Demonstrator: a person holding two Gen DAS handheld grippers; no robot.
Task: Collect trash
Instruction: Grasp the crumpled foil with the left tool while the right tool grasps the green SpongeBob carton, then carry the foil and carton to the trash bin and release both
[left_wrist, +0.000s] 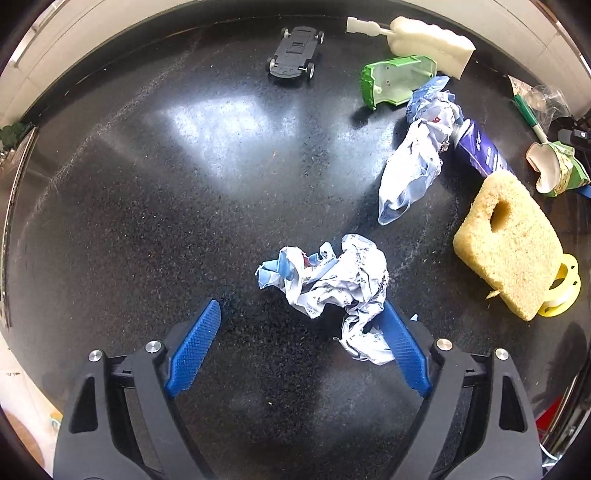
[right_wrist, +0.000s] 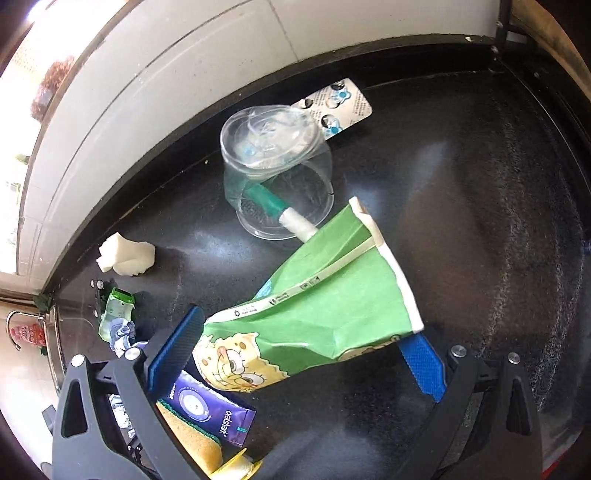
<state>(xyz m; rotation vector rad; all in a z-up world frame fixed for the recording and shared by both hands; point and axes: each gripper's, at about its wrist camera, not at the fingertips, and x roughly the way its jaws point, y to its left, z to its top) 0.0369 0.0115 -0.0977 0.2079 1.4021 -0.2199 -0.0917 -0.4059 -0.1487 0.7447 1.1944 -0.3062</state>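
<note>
Two claws over trash scattered on a black speckled table (left_wrist: 155, 192).

The right claw (right_wrist: 306, 339) stands spread around a flattened green cartoon-printed paper cup (right_wrist: 317, 314); whether its pads press the cup is hard to judge from this angle. Beyond it an upturned clear plastic cup (right_wrist: 280, 173) lies beside a blister card (right_wrist: 341, 105). The left claw (left_wrist: 301, 314) is apart, its right pad touching a crumpled white-and-blue paper wad (left_wrist: 332, 280), left pad clear. Nearby: a yellow sponge (left_wrist: 509, 243), a second crumpled wrapper (left_wrist: 417, 162), a green toy car shell (left_wrist: 395, 79), a black toy chassis (left_wrist: 295, 55).
</note>
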